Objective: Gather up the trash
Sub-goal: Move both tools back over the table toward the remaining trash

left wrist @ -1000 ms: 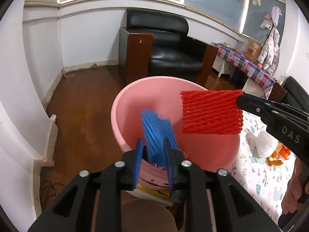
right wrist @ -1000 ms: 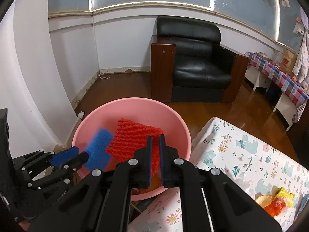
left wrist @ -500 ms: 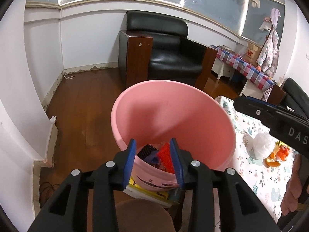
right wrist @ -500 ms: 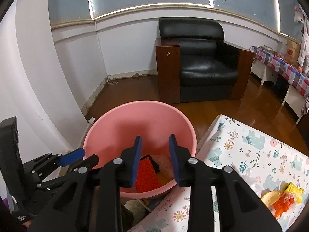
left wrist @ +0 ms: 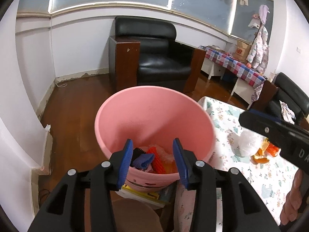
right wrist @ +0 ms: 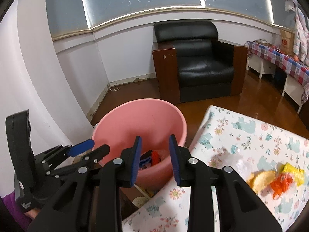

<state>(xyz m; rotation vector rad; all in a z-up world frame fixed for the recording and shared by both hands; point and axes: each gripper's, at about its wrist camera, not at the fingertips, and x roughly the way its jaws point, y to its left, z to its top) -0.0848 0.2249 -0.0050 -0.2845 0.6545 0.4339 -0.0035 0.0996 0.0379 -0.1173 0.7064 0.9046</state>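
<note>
A pink plastic basin (left wrist: 154, 114) (right wrist: 139, 121) stands beside the table and holds a blue foam net (left wrist: 143, 159), a red foam net (left wrist: 157, 159) (right wrist: 155, 157) and other scraps. My left gripper (left wrist: 152, 161) hangs over the basin's near rim, its jaws opening with nothing between them. My right gripper (right wrist: 154, 159) is open and empty, above the basin's right side near the table's corner. On the table lie a crumpled white bag (left wrist: 248, 144), orange peel (left wrist: 260, 157) (right wrist: 260, 179) and yellow and orange wrappers (right wrist: 287, 177).
The table (right wrist: 241, 135) wears a floral cloth. A black armchair (left wrist: 158, 58) stands behind the basin on the wooden floor. Books (left wrist: 143, 193) lie under the basin. A white wall (left wrist: 17, 116) rises close on the left. A checked-cloth bench (left wrist: 239, 67) is at the right.
The blue net left my left gripper and the red net left my right one; both now lie in the basin. Both grippers opened, and the right one shifted toward the table.
</note>
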